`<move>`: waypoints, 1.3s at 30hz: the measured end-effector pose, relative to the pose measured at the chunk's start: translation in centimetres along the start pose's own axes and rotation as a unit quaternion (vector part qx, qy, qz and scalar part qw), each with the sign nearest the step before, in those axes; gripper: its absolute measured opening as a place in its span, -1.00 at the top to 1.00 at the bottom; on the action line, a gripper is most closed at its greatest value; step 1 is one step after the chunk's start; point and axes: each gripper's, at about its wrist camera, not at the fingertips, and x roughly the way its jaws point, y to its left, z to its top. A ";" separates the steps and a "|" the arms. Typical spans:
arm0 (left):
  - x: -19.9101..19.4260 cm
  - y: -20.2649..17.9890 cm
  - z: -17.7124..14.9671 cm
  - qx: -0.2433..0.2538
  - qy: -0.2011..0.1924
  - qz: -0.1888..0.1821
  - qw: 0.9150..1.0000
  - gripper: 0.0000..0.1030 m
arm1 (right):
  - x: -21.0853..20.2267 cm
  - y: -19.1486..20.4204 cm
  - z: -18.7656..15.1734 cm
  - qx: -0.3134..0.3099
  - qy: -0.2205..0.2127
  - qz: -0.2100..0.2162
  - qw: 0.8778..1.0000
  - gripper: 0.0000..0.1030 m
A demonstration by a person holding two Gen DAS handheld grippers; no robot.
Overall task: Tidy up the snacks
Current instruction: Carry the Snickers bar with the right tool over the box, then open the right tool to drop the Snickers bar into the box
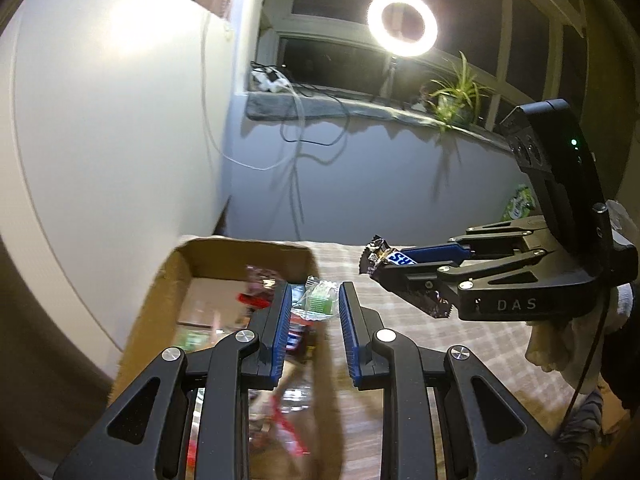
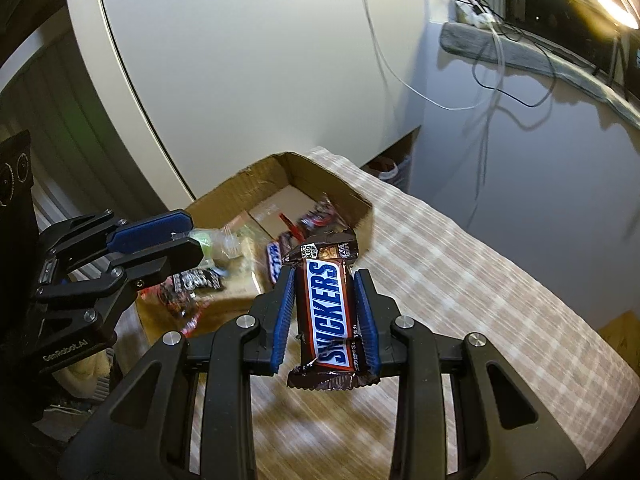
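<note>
My right gripper is shut on a brown Snickers bar, which lies lengthwise between the blue pads above the checked tablecloth. From the left wrist view the same right gripper shows at the right with the Snickers bar sticking out of its tip. My left gripper is shut on a clear packet with green contents. It hangs over an open cardboard box. In the right wrist view the left gripper holds the packet over the box, which holds several wrapped snacks.
The box stands at the table's far left corner beside a white cabinet. Cables hang from a windowsill with a ring light and a potted plant. A green bag lies at the table's far right.
</note>
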 end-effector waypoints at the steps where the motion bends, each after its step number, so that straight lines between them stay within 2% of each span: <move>1: 0.0 0.5 0.1 -0.002 -0.001 0.004 1.000 0.56 | 0.2 0.2 0.2 -0.001 0.000 0.001 1.000 0.39; 11: 0.7 5.1 0.3 -0.027 0.002 0.041 0.999 0.56 | 4.1 2.2 2.8 -0.006 0.008 0.022 1.000 0.39; 25: 2.0 5.6 0.2 -0.028 0.011 0.054 0.998 0.56 | 7.4 3.2 3.5 -0.010 0.028 0.042 0.999 0.39; 39: 3.2 6.1 0.0 -0.028 0.028 0.065 0.997 0.56 | 9.5 2.9 3.6 -0.006 0.051 0.038 0.998 0.39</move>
